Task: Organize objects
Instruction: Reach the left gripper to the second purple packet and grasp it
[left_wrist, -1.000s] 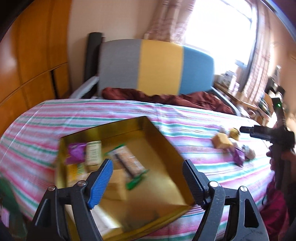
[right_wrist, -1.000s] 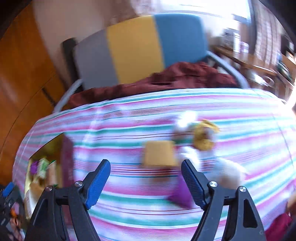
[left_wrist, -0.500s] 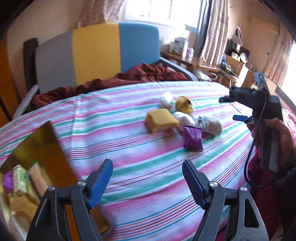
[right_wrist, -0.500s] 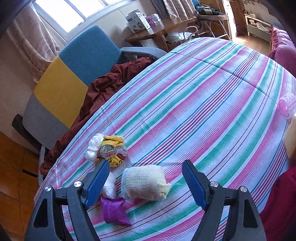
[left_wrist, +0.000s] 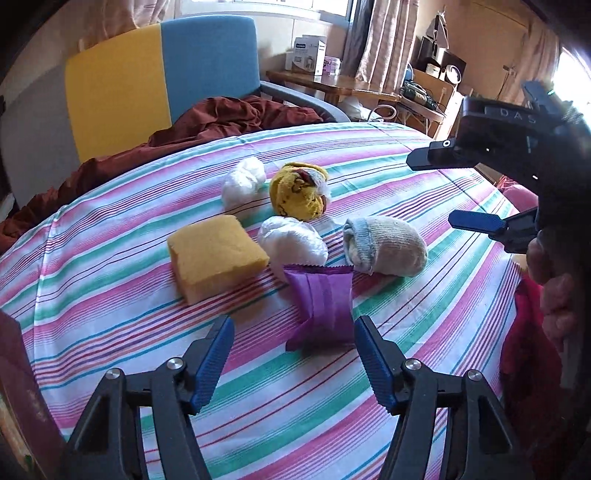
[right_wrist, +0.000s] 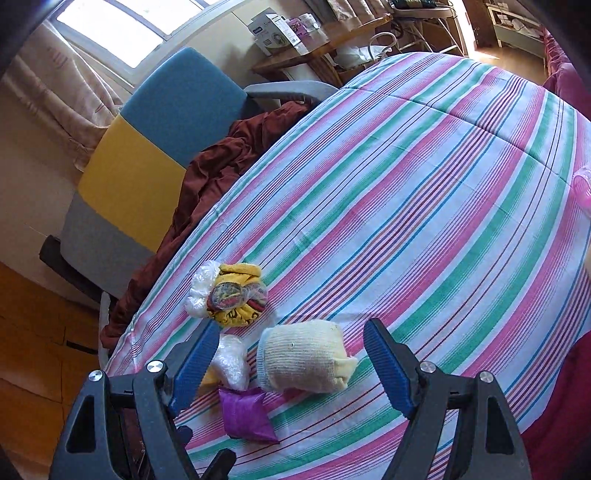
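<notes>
A small pile lies on the striped cloth: a yellow sponge (left_wrist: 216, 254), two white plastic bundles (left_wrist: 291, 240) (left_wrist: 243, 181), a yellow sock ball (left_wrist: 297, 192), a rolled cream sock (left_wrist: 384, 245) and a purple packet (left_wrist: 321, 306). My left gripper (left_wrist: 293, 343) hovers just short of the purple packet. Its jaws are closing, the packet's near end lies between the tips, and the pads do not touch it. My right gripper (right_wrist: 290, 339) stands open astride the cream sock (right_wrist: 303, 358) without touching it. The purple packet (right_wrist: 245, 413) lies lower left of the sock. The right gripper (left_wrist: 439, 190) also shows at the right of the left wrist view.
A chair with a grey, yellow and blue back (left_wrist: 147, 74) holds a maroon cloth (left_wrist: 221, 122) behind the table. A wooden side table (left_wrist: 332, 81) carries boxes. The box's dark corner (left_wrist: 11, 369) sits at far left. A hand (left_wrist: 550, 266) holds the right gripper.
The left gripper swung right, away from the gold box, and came down close to the pile; its jaws narrowed. The right gripper rolled, then stayed still over the cream sock.
</notes>
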